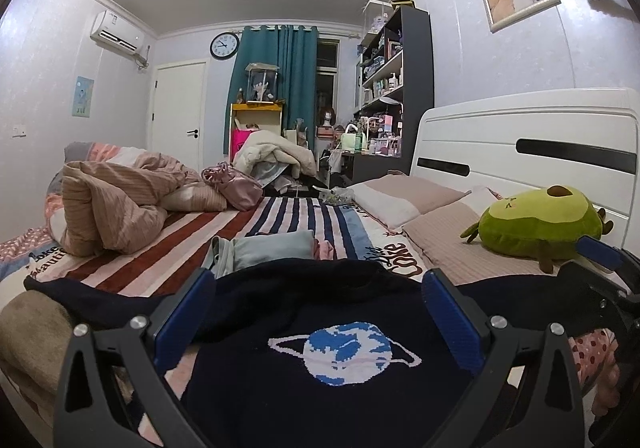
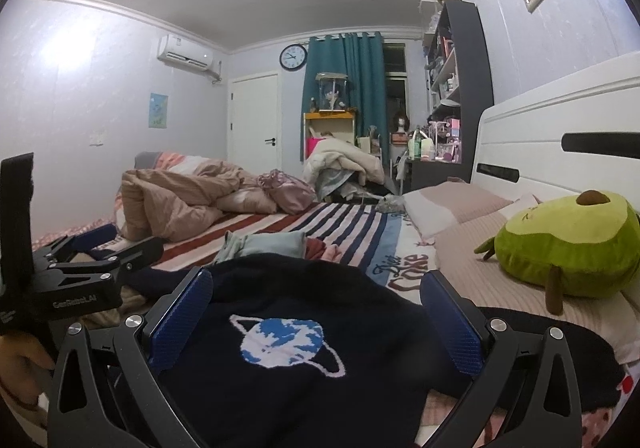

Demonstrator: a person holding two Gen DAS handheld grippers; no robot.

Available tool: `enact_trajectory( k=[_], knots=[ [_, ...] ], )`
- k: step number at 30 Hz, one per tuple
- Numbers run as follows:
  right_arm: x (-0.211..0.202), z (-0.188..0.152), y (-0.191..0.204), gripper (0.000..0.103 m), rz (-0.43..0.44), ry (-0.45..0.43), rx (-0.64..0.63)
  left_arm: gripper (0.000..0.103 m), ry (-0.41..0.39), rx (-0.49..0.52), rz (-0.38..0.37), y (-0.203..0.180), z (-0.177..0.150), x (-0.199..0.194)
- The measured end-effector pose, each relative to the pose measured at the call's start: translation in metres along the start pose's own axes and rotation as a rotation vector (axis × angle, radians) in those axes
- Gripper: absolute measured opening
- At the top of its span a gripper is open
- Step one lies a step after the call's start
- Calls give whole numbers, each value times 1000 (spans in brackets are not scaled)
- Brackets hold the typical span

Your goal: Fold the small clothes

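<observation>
A navy sweater [image 1: 248, 400] [image 2: 224, 400] with a blue planet motif [image 1: 344, 352] [image 2: 284, 344] lies spread on the striped bedsheet, its far part humped up. My left gripper [image 1: 319, 276] hovers just over it, open, with nothing between the blue pads. My right gripper [image 2: 317, 277] is also open above the sweater and empty. Each gripper shows in the other's view: the right gripper [image 1: 588, 260] at the right edge, the left gripper [image 2: 136, 238] at the left. Beyond the sweater sits a folded pale blue garment [image 1: 272, 250] [image 2: 268, 244] with a pink piece [image 1: 324, 248] beside it.
A green avocado plush [image 1: 544, 220] [image 2: 568, 244] rests on pillows [image 1: 400, 196] by the white headboard [image 1: 520, 144]. A crumpled beige duvet [image 1: 112, 200] and a pink bag [image 1: 236, 184] lie on the bed's far left. A hand [image 2: 20, 368] holds the left gripper.
</observation>
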State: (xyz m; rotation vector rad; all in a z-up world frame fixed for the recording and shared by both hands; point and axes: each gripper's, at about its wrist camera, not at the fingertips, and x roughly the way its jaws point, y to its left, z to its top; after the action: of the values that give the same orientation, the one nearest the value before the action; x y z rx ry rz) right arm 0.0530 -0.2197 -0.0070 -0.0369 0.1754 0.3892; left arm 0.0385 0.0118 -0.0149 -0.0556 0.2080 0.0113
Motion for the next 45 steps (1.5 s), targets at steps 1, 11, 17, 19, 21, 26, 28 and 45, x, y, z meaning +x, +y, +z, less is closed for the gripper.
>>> enact_trajectory(
  k=[1, 11, 17, 19, 21, 26, 28, 45],
  knots=[
    [0, 0, 0, 103, 0, 0, 1, 102, 1, 1, 1, -1, 0, 0],
    [-1, -1, -2, 103, -2, 1, 5, 102, 10, -2, 7, 3, -3, 3],
    [8, -5, 1, 103, 5, 9, 6, 102, 51, -13, 33, 16, -10, 16],
    [17, -8, 3, 103, 19, 22, 16, 102, 73, -18, 46, 23, -14, 22],
    [27, -12, 5, 103, 29, 38, 24, 102, 100, -23, 63, 32, -20, 30],
    [59, -27, 12, 87, 50, 107, 32, 102, 217, -117, 94, 82, -41, 63],
    [76, -39, 15, 80, 59, 153, 42, 102, 298, -180, 107, 112, -57, 84],
    [154, -91, 12, 56, 108, 366, 80, 89, 564, -550, 47, 238, -126, 194]
  ],
)
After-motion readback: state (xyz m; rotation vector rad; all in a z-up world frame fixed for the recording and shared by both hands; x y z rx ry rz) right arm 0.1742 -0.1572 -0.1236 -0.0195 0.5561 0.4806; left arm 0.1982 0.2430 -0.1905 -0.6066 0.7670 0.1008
